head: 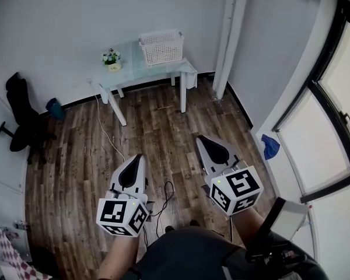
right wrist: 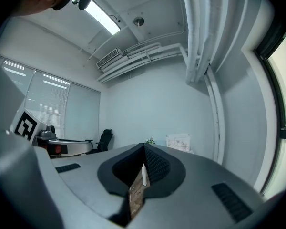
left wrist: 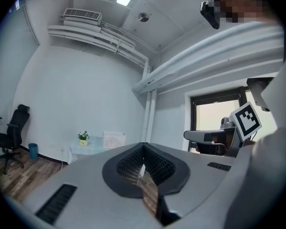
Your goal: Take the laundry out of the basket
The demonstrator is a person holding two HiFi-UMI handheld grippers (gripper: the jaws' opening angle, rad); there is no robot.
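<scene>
A white lattice laundry basket (head: 161, 46) stands on a pale table (head: 128, 70) against the far wall; I cannot see what is inside it. The same basket (left wrist: 113, 140) is small and distant in the left gripper view, and the basket (right wrist: 178, 142) is just as far off in the right gripper view. My left gripper (head: 138, 156) and right gripper (head: 205, 140) are held side by side close to the person's body, level over the wooden floor, aimed toward the table. On both, the jaws meet at the tips with nothing between them.
A small flower pot (head: 111, 59) shares the table with the basket. A black office chair (head: 20, 115) and a blue bin (head: 54, 108) stand at the left wall. A cable (head: 105, 130) trails across the floor. White pipes (head: 230, 34) rise right of the table; a blue cloth (head: 270, 146) lies by the window.
</scene>
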